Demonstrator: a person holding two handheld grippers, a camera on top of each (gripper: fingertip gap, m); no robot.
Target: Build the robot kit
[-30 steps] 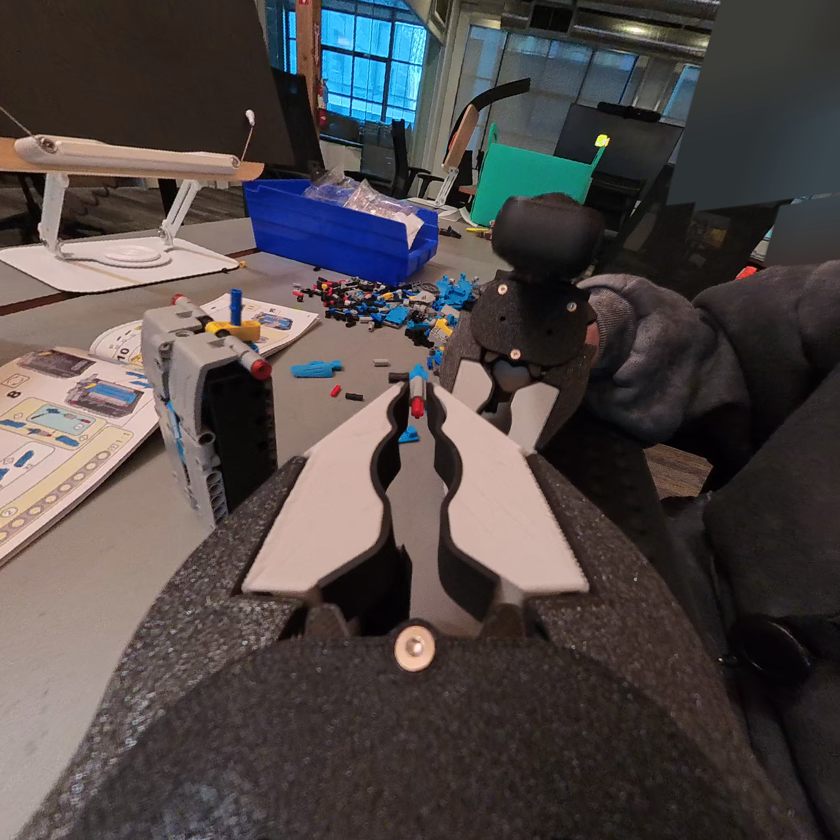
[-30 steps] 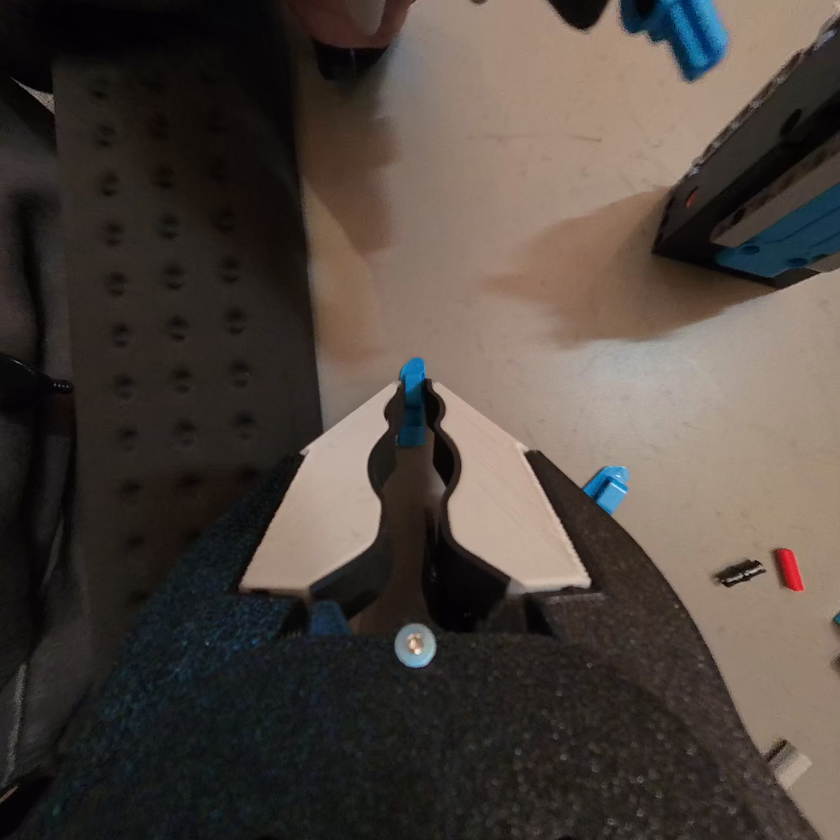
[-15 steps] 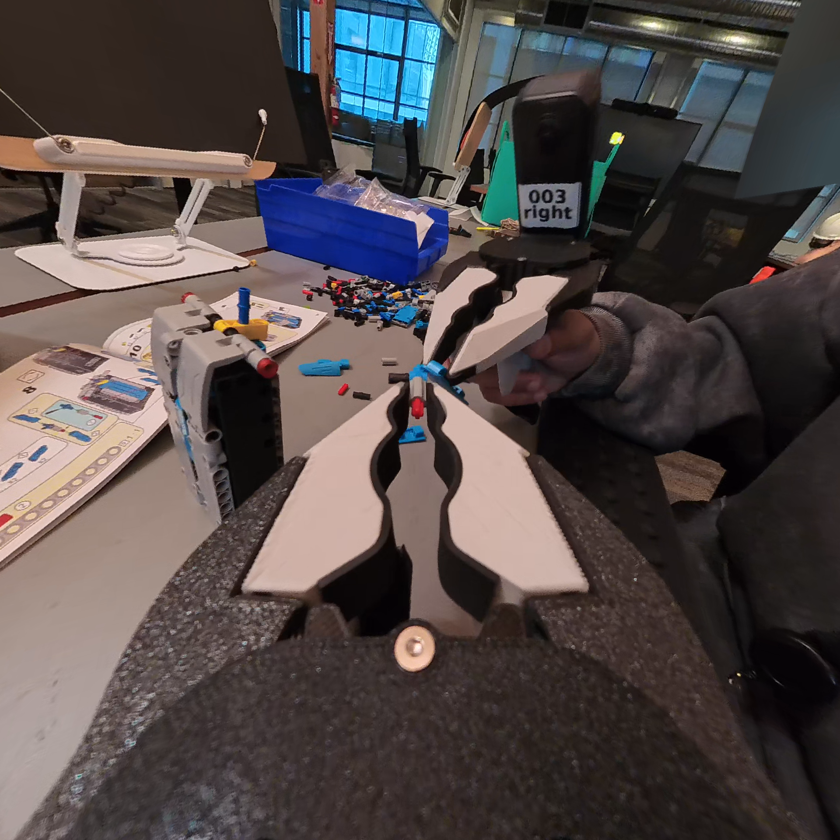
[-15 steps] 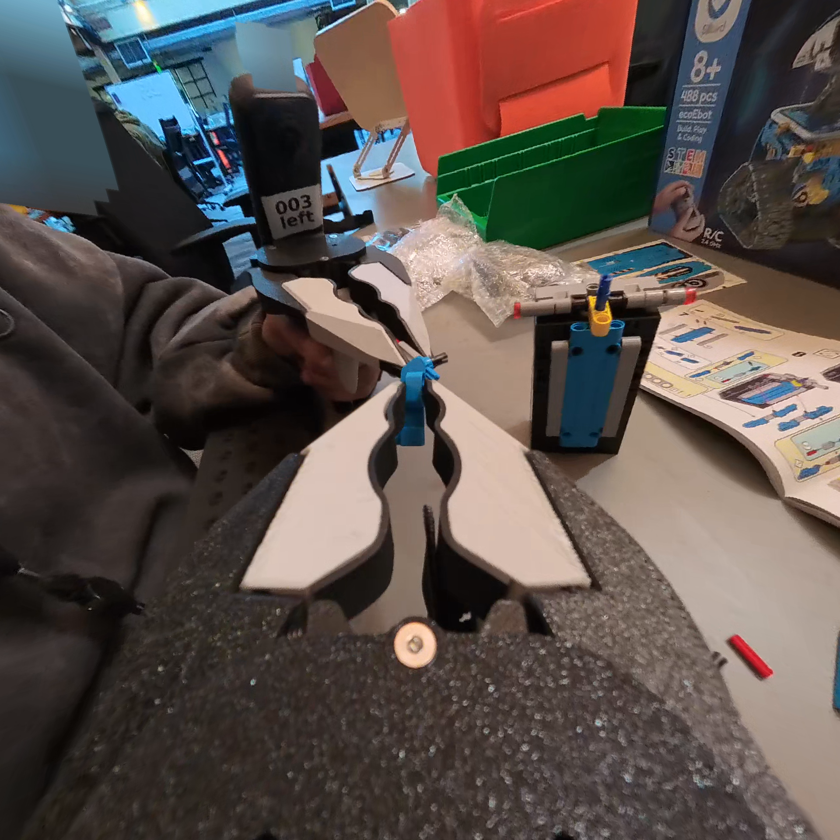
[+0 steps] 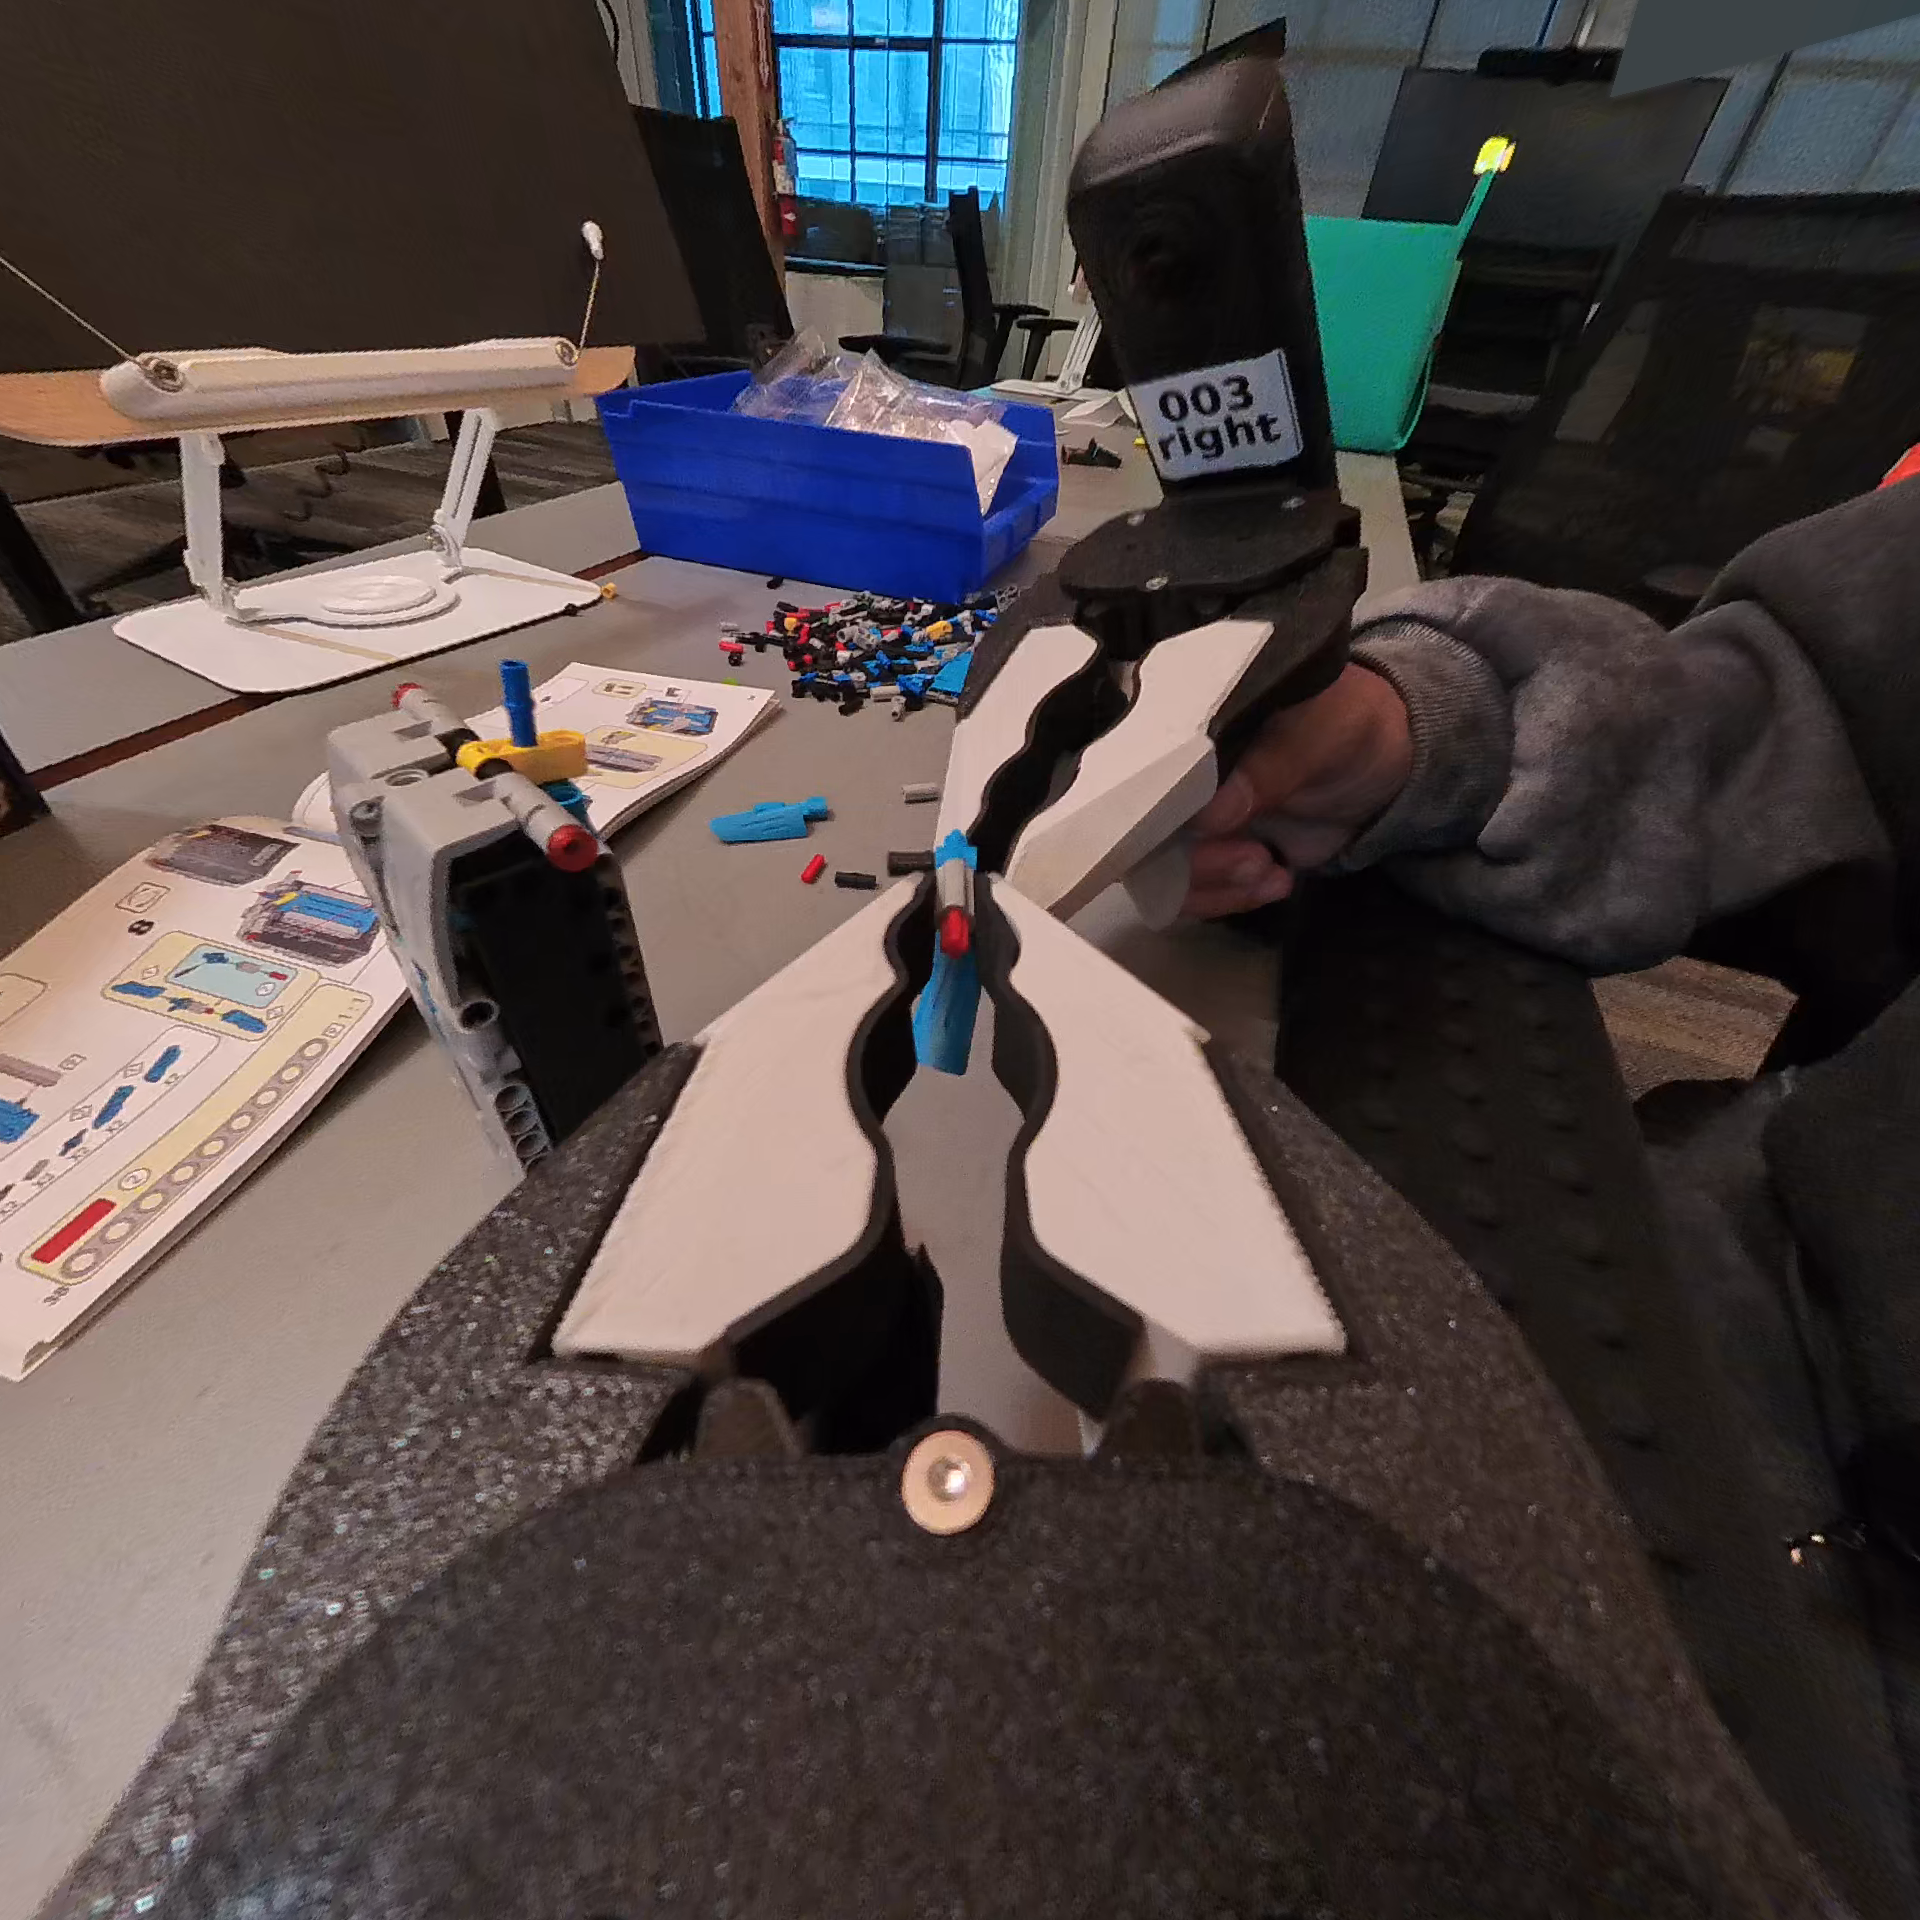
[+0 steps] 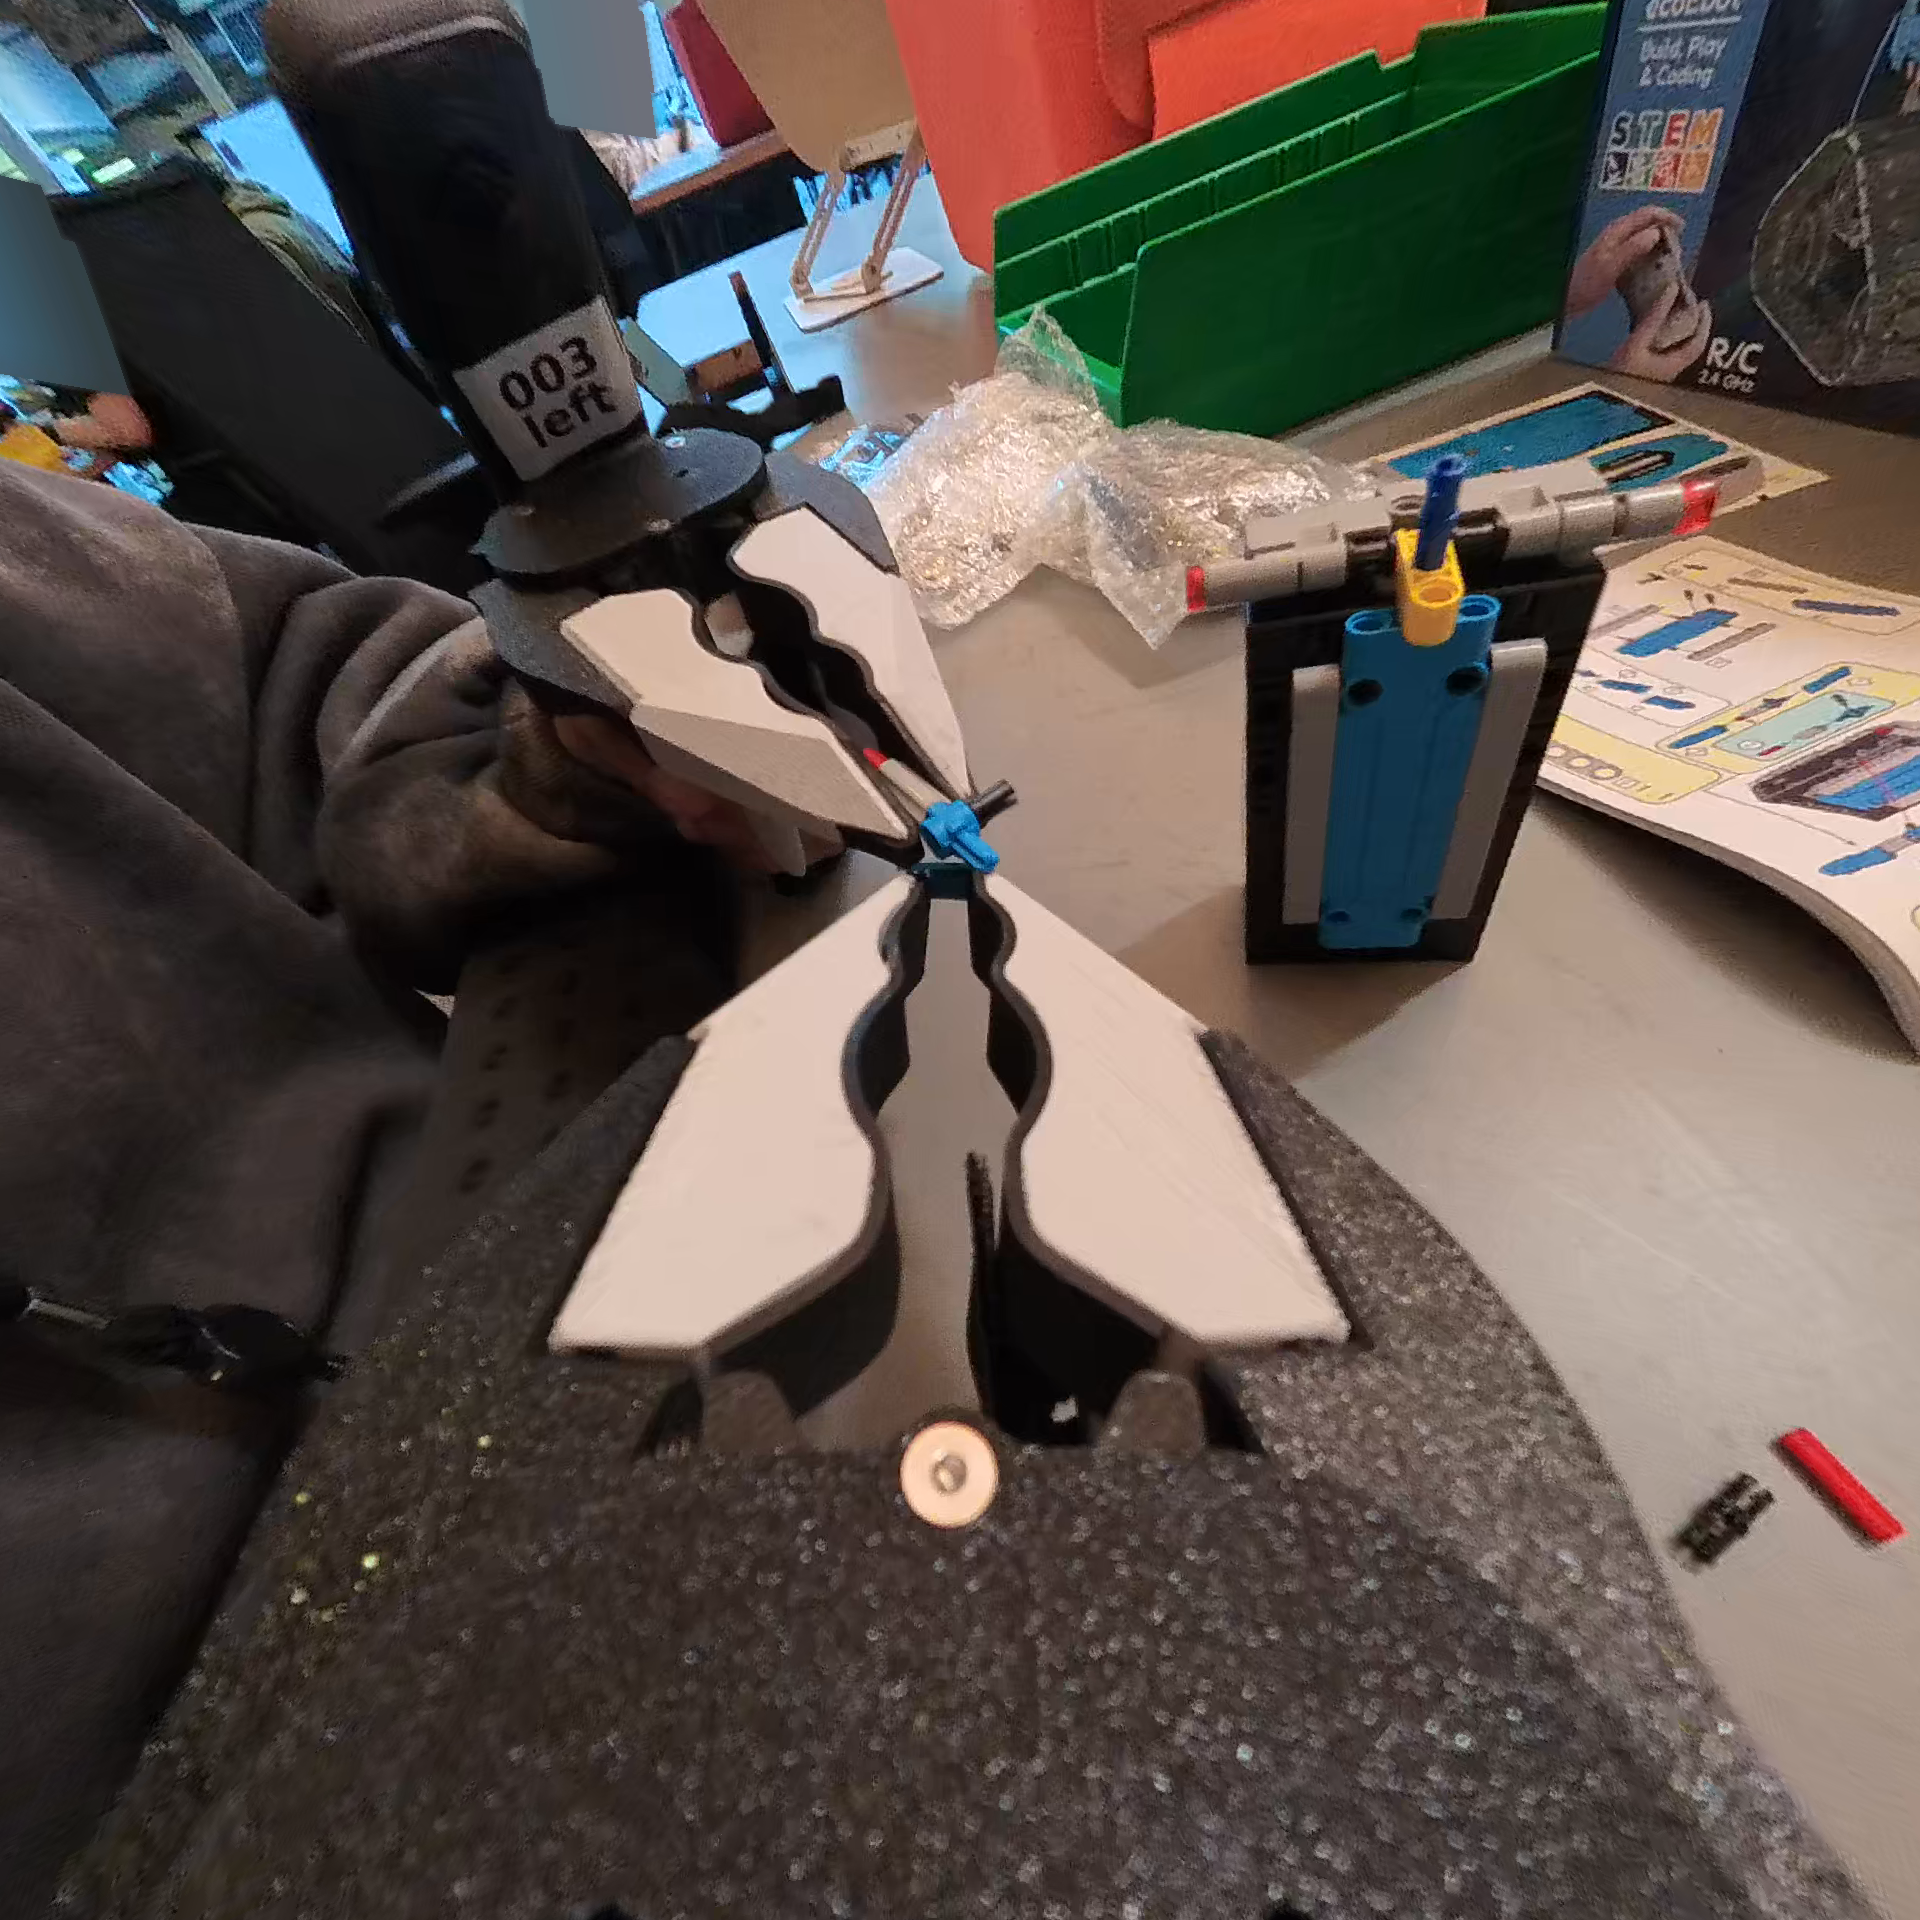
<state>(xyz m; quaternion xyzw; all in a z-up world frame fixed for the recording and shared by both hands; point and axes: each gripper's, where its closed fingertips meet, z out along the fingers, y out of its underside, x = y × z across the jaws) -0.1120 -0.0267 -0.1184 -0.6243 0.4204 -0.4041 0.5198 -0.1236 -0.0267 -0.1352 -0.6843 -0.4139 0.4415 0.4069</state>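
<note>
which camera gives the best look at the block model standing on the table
The right wrist view: the model stands unobstructed, its blue front panel facing the camera. The left wrist view shows the model from its side and top, its base cut off by the left gripper.

Left gripper (image 5: pixel 951 899) and right gripper (image 6: pixel 940 883) meet tip to tip above the table, jaws of both closed, each held in a grey-sleeved hand.

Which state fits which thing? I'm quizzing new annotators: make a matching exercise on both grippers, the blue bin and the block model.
1 left gripper
2 right gripper
3 blue bin
4 block model

a shut on blue connector
b holds clear bags
c shut on red-tipped pin
d stands upright on table

Pairs: 1-c, 2-a, 3-b, 4-d
</note>
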